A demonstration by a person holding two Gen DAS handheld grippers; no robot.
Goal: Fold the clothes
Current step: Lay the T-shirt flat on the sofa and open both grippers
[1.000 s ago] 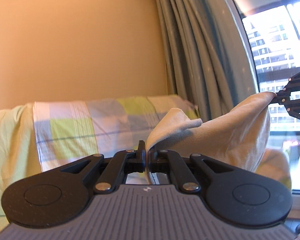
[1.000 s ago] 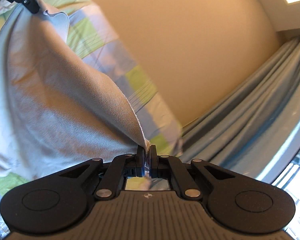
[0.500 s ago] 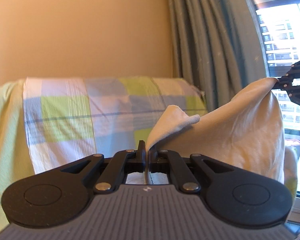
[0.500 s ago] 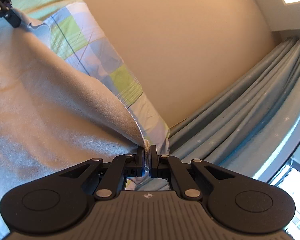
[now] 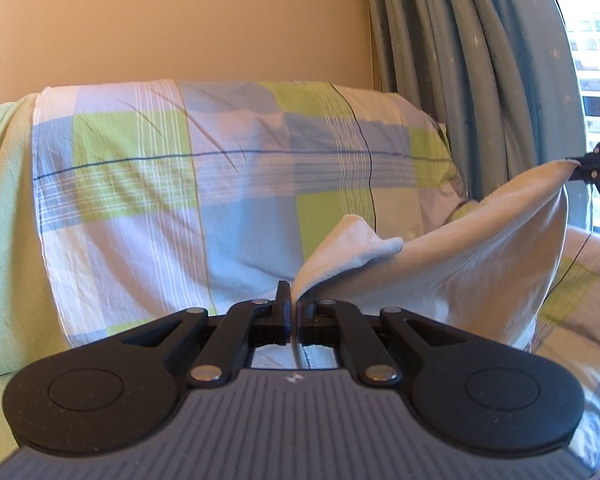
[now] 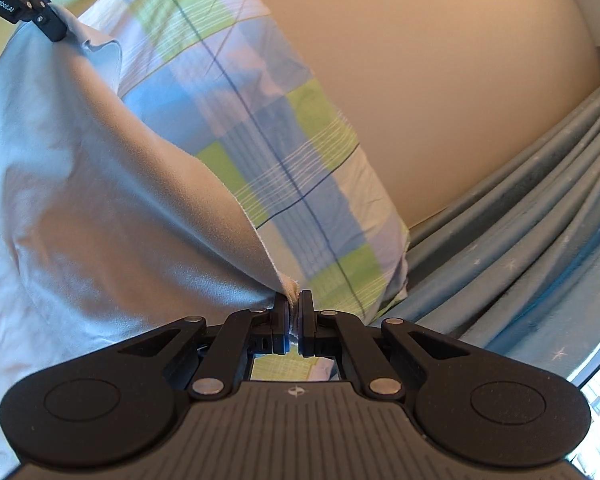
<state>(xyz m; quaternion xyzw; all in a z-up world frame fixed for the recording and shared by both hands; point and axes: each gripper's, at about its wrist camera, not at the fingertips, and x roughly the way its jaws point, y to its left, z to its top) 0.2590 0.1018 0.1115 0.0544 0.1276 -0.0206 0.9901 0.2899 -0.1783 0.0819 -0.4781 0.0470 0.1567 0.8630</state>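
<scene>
I have my left hand-held gripper clenched on one corner of a pale grey cloth, and my right hand-held gripper clenched on the opposite corner of the same top edge. The cloth hangs in the air between my two hands, in front of a checked pillow that leans against the beige wall, with teal curtains off to the window side.

What matters for my next move is how that held edge runs. From my left wrist view it stretches away to the right, sagging in the middle, and ends at the other hand-held gripper near the frame's edge. From my right wrist view it climbs to the upper left, where my left hand-held gripper pinches it. So the long axis lies from hand to hand, slack rather than taut, and the body of the cloth drapes below it. Neither hand is nearer: each holds its own corner. I judge that I should draw the edge straight before laying it down on the bedding to fold.
</scene>
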